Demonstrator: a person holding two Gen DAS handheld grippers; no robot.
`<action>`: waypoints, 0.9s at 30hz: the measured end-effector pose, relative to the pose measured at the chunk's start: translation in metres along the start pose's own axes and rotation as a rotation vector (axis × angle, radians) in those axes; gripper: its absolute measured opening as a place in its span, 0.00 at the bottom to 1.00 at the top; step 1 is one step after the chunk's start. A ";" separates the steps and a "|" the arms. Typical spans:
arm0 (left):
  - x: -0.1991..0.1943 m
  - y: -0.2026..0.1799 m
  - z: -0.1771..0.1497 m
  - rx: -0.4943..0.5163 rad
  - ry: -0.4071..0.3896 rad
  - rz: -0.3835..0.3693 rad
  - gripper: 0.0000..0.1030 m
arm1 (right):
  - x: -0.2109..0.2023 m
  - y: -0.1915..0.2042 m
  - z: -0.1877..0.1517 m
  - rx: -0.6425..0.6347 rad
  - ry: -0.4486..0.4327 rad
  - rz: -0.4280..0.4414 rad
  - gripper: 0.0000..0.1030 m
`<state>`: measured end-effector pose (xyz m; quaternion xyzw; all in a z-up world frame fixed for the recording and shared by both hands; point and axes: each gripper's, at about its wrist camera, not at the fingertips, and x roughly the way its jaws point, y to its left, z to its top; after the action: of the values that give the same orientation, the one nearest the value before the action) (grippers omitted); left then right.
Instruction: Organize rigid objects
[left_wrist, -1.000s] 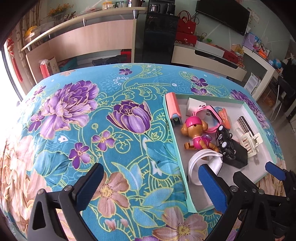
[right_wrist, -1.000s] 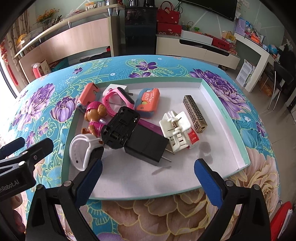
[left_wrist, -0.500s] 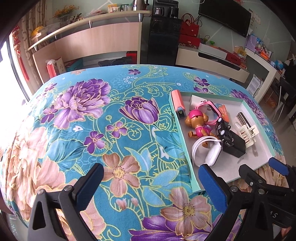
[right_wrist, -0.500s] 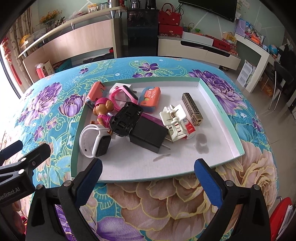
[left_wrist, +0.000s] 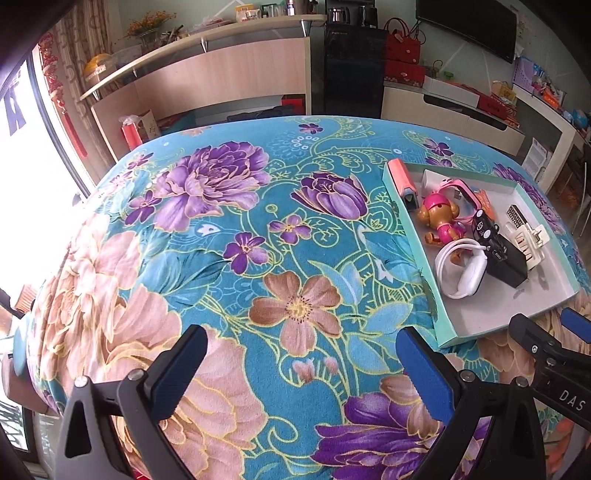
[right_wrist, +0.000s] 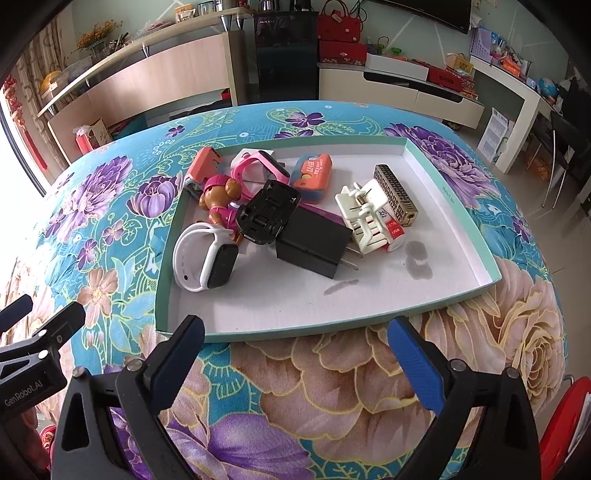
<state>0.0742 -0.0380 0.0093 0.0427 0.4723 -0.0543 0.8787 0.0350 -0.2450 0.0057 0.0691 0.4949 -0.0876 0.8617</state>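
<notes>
A table draped in a plush turquoise cloth printed with purple and peach flowers (left_wrist: 258, 229) fills both views, and beyond it a room is seen with a long pale wooden shelf unit (left_wrist: 221, 74), a black cabinet (right_wrist: 284, 55), red bags and a dark wall screen. The left gripper (left_wrist: 301, 363) is held above bare cloth with its blue-padded black jaws spread wide and nothing between them; the right gripper (right_wrist: 295, 354) is likewise spread wide and empty, poised over the near edge of one shallow rectangular cardboard tray with teal walls and a white floor (right_wrist: 454, 192). The tray lies ahead of the right gripper and ahead and to the right of the left one. Ten rigid items are counted in it, clustered toward its far left: one white wristband with a dark glossy face (right_wrist: 205, 258), nearest the right gripper's left jaw; one black block-shaped plug adapter with two metal prongs (right_wrist: 314, 245); one black ribbed plastic clip (right_wrist: 267, 212) leaning on it; one brown toy dog figure in a pink outfit (right_wrist: 218, 197); one pink child's watch (right_wrist: 260, 170); one salmon-coloured plastic block (right_wrist: 201, 166) against the left wall; one orange and blue oval case (right_wrist: 312, 173); one cream plastic clamp-like part (right_wrist: 364, 214); one small red and white tube (right_wrist: 393, 229) under it; and one gold patterned rectangular lighter (right_wrist: 397, 194), farthest right.
</notes>
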 end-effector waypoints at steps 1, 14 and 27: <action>-0.001 0.001 -0.001 0.001 -0.005 0.009 1.00 | 0.000 0.001 -0.001 0.001 0.003 0.002 0.97; -0.001 0.010 -0.014 0.005 0.002 0.042 1.00 | 0.006 0.005 -0.014 0.010 0.027 -0.005 0.96; -0.002 0.016 -0.014 -0.013 0.004 0.052 1.00 | 0.004 0.008 -0.016 0.007 0.010 -0.031 0.96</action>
<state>0.0638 -0.0201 0.0032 0.0497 0.4733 -0.0281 0.8791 0.0257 -0.2341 -0.0055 0.0650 0.4998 -0.1025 0.8576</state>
